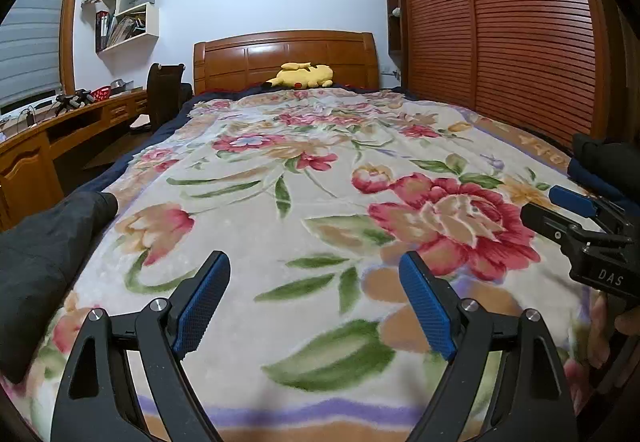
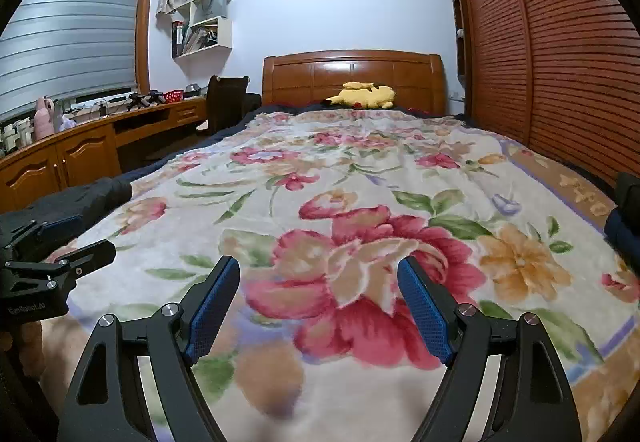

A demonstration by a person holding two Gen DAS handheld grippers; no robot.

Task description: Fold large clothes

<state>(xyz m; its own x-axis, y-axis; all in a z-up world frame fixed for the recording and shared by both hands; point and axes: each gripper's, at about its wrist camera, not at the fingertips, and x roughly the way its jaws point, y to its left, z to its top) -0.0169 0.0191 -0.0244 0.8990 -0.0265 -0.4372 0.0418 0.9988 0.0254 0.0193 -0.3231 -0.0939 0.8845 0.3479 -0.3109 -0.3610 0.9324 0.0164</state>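
Left wrist view: the left gripper hangs over the floral blanket with its blue-padded jaws spread wide and nothing between them. A dark garment lies at the blanket's left edge, well apart from the fingers; whether it is a jacket or trousers is hard to tell. The right gripper enters from the right, held by a hand. In the right wrist view the right gripper likewise stands wide apart and empty above the big red flower. More dark clothing sits at the blanket's right edge. A yellow plush toy rests by the wooden headboard.
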